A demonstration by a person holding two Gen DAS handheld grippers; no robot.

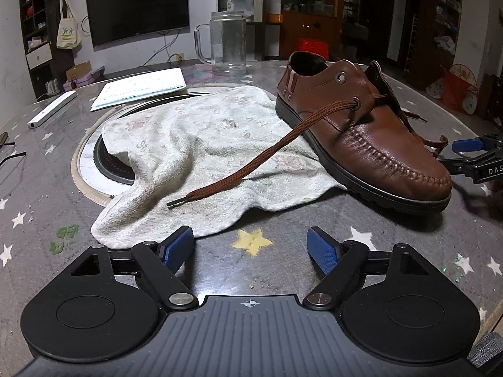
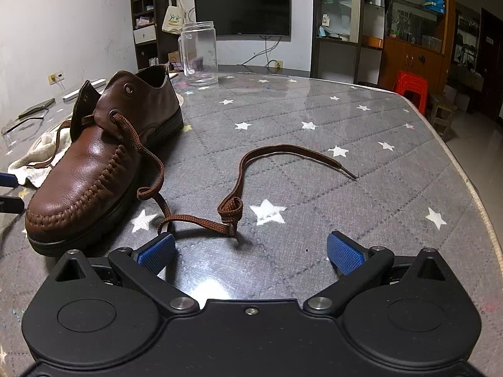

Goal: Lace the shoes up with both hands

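Shoe (image 1: 361,125), brown leather, is sitting on the counter (image 1: 283,282), its heel end resting on a rumpled white towel (image 1: 195,157) and its toe pointing toward 5 o'clock in the left wrist view. Only the lower pair of eyelets is carrying the lace; the upper eyelet (image 1: 340,77) is showing bare metal.

Left lace end (image 1: 267,154) is running out of the lower eyelet toward 8 o'clock, draping across the towel, its tip lying on the cloth. Left tongs (image 1: 250,246) are hovering low over the counter with both blue pads wide apart, gripping nothing; the lace tip is lying ahead of them at about 11 o'clock, apart from the pads.

Right lace end (image 2: 188,220) is trailing from the shoe's other side onto the counter, kinking into small loops, then arcing away toward 2 o'clock in the right wrist view, its tip resting flat on the star-patterned covering. Right tongs (image 2: 250,251) are also standing apart, holding nothing; the near stretch of lace is lying just beyond the left pad, not visibly touching it.

Glass jar (image 1: 228,42) with a handle is standing behind the shoe at 12 o'clock. Papers (image 1: 141,89) are lying beyond the towel at 11 o'clock.
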